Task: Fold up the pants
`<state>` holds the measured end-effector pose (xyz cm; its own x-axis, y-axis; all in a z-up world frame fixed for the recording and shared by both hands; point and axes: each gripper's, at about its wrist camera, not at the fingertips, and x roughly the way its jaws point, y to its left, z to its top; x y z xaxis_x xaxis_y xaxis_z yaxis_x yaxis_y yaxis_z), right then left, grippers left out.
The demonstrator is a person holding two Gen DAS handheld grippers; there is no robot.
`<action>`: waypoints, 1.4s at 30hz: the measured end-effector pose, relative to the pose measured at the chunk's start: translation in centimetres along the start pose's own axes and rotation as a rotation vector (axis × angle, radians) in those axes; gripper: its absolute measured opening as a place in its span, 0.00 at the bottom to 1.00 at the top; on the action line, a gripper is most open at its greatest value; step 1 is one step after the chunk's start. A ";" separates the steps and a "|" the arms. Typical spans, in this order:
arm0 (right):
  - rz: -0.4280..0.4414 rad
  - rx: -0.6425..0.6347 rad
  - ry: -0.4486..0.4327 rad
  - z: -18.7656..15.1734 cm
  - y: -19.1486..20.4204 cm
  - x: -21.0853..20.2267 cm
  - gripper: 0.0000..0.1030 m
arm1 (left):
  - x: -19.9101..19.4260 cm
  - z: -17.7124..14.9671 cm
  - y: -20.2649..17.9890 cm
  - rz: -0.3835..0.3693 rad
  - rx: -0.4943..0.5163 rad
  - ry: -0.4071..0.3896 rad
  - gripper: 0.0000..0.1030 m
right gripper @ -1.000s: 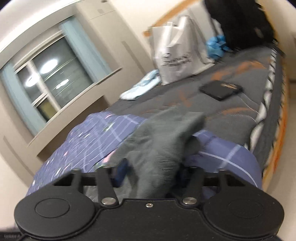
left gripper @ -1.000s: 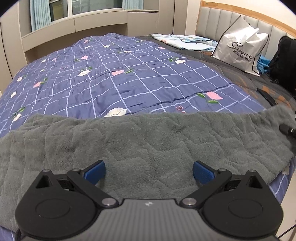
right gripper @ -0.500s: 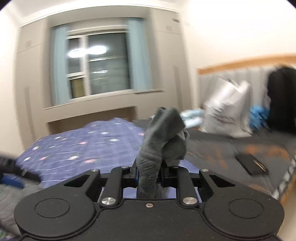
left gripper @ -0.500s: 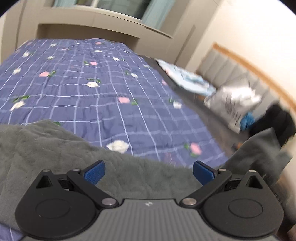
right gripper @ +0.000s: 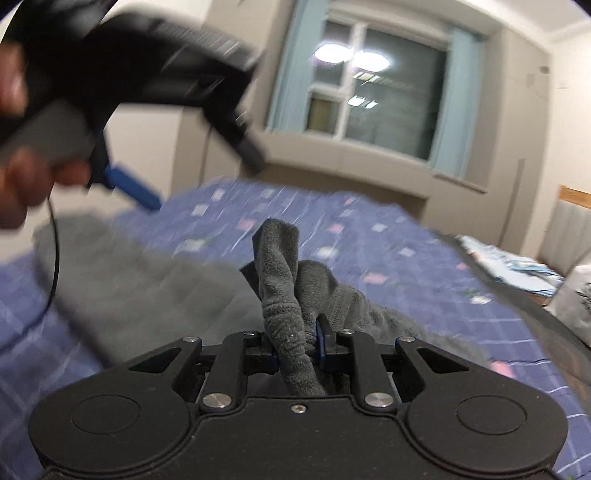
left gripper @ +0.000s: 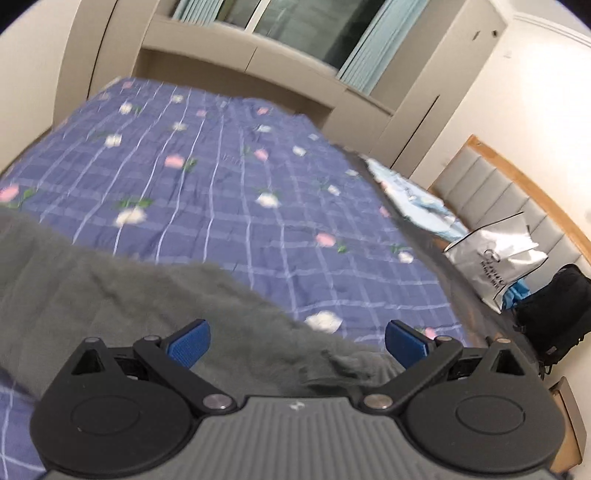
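In the right wrist view the right gripper (right gripper: pixel 295 349) is clamped on a bunched fold of the grey fleece pants (right gripper: pixel 280 280); its blue fingers (right gripper: pixel 320 345) are pressed tight against the fabric at lower centre, and the pinched end stands up above them as a rumpled column. From that pinch the rest of the pants trails away to the left of the frame, blurred, lying across the blue checked quilt (right gripper: pixel 388 236). In the upper left of the same frame the left gripper (right gripper: pixel 207 177) appears, held in the person's left hand (right gripper: pixel 22 184), its blue finger and black finger spread well apart above the cloth, with a thin black cable hanging below the hand.

In the left wrist view the left gripper (left gripper: pixel 295 339) has its two blue fingers (left gripper: pixel 188 343) wide apart and holding nothing. Between and below them, at lower centre, lies a rumpled edge of the pants (left gripper: pixel 122 295), which spread out toward the left edge of the frame over the quilt (left gripper: pixel 240 192). The quilt, with its pale flower print, covers the bed up to the centre top. Along the right side are a pale blue garment (left gripper: pixel 417 203), a white paper bag (left gripper: pixel 495 258) and a black backpack (left gripper: pixel 550 310), set before a grey padded headboard (left gripper: pixel 491 192). A window (left gripper: pixel 295 33) with light blue curtains runs along the top.
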<state>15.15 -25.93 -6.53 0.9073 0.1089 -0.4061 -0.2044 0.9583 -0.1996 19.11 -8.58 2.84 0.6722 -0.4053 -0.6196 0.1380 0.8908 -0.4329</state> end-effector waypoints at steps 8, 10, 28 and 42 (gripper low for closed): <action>0.029 -0.174 0.051 -3.8 3.8 1.0 0.24 | 3.6 -4.2 1.4 0.005 -0.037 0.127 1.00; 0.047 -0.183 0.034 -4.5 4.4 0.6 0.34 | 4.1 -5.0 1.3 0.008 -0.037 0.141 1.00; -0.019 0.001 -0.062 -3.7 -2.0 -5.6 0.60 | 3.9 -5.9 1.1 0.035 -0.039 0.146 1.00; 0.144 -0.060 0.039 -3.1 1.6 -0.4 0.11 | 2.7 -5.2 3.3 -0.022 -0.138 0.133 1.00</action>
<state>13.30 -25.28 -9.39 0.8524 0.2328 -0.4683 -0.3541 0.9158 -0.1893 17.59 -7.76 -3.63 0.5664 -0.4565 -0.6862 0.0444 0.8483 -0.5276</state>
